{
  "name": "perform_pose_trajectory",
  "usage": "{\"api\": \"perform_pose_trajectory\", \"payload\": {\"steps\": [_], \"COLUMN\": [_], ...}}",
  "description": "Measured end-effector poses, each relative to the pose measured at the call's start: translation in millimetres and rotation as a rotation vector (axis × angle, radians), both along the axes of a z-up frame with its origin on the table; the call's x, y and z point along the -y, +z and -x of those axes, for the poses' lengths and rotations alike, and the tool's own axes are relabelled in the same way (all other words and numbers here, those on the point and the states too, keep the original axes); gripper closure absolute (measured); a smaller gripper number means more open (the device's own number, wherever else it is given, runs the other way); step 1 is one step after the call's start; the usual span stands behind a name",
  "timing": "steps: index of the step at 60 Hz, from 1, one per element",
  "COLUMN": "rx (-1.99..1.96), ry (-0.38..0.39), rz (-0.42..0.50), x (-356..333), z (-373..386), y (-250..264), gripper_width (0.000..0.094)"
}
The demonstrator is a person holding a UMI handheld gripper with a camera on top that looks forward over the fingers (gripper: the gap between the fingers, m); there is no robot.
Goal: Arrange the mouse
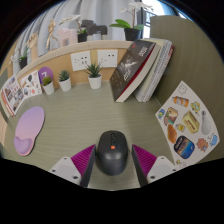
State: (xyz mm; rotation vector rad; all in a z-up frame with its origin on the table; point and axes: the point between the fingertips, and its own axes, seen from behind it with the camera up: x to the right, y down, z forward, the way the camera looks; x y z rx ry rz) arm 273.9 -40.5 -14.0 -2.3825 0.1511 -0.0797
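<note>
hand-held gripper (112, 166): at the near edge, fingers spread to either side of the mouse. magenta pads (80, 159) face inward. pads look right against the mouse sides, but can't tell if both actually press it.
mouse (111, 154): black, sits on the surface between the two fingers, red mark on top near its back end, nose pointing far.
surface (90, 118): pale green-grey mat-like top, carries everything below.
wrist rest (29, 128): lilac, rounded, left of the mouse, well apart from it.
sticker sheet (186, 123): right side, white card with colourful food pictures, lying flat.
cards (13, 95): far left, printed sheets propped at the edge.
books (138, 70): far right of centre, leaning tilted against the back wall.
potted plants (93, 74): three small pots in a row along the far wall, left of the books.
wall sockets (82, 61): white plates on the wooden back panel behind the plants.
</note>
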Motion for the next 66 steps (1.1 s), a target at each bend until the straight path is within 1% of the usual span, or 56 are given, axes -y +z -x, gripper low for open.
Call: {"api": "perform_pose_trajectory", "payload": {"steps": [3, 5, 9, 10, 15, 16, 17, 21, 25, 34, 37, 40, 43, 52, 56, 60, 66], "rx": [-0.013, -0.018, -0.006, -0.005, -0.009, -0.006, -0.005, -0.014, -0.010, -0.005, 0.020, 0.031, 0.044, 0.083, 0.085, 0.065, 0.025], "ry": [0.004, 0.000, -0.001, 0.001, -0.009, -0.008, -0.009, -0.022, -0.029, -0.065, -0.077, -0.090, -0.098, -0.086, -0.065, -0.033, 0.031], "rz": [-0.003, -0.004, -0.003, -0.004, -0.023, -0.028, -0.030, -0.036, -0.026, 0.010, 0.022, -0.002, -0.051, -0.236, -0.317, -0.377, -0.422], "x": [-10, -14, -19, -20, -23, -23, -23, -23, -23, -22, -23, -28, -37, -67, -79, -90, -104], "z": [1, 0, -1, -1, 0, 0, -1, -1, -1, -2, -2, 4, 12, 65, 102, 147, 222], "y": [0, -1, -1, -1, -1, -1, 0, -1, -1, -1, 6, 27, 60, 189, 240, 279, 301], "gripper_width": [0.0332, 0.0422, 0.0439, 0.0457, 0.0483, 0.0507, 0.0507, 0.0557, 0.0595, 0.0597, 0.0595, 0.0595, 0.0595, 0.0595, 0.0594, 0.0596, 0.0598]}}
